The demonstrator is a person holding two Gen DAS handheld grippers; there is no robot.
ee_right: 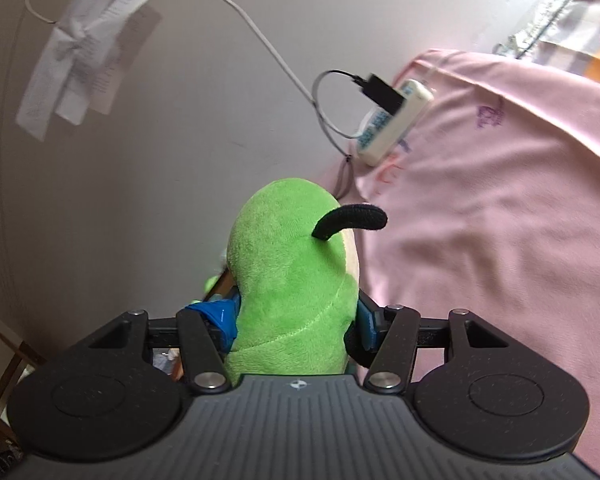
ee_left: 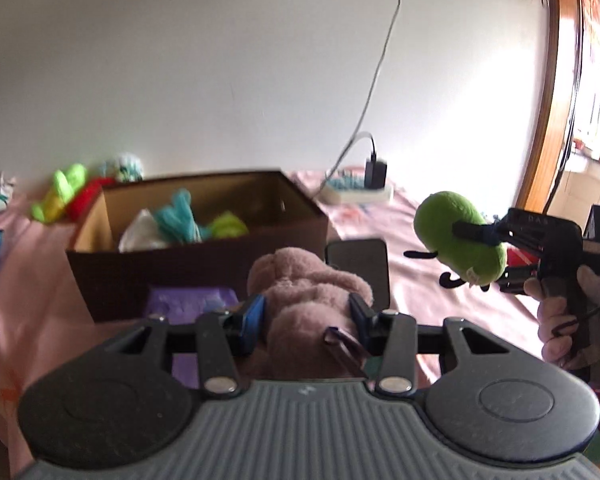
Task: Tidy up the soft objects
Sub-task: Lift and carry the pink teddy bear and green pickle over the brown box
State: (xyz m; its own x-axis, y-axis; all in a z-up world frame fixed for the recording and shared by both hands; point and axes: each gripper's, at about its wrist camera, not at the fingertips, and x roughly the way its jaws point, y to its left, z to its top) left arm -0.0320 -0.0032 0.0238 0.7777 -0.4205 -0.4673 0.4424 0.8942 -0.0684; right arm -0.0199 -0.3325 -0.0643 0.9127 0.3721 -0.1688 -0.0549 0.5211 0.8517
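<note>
A brown plush bear is pinched between the blue pads of my left gripper, which is shut on it and holds it above the pink bedsheet. In front of it stands an open cardboard box with teal, white and green soft toys inside. To the right, my right gripper, held by a gloved hand, is shut on a green plush toy with black limbs. In the right wrist view that green plush toy fills the gap of the right gripper, pressed by both pads.
More plush toys, green and red, lie behind the box at the left. A white power strip with a black charger sits by the wall; the same power strip shows in the right wrist view. A purple item lies before the box. A wooden door frame is at right.
</note>
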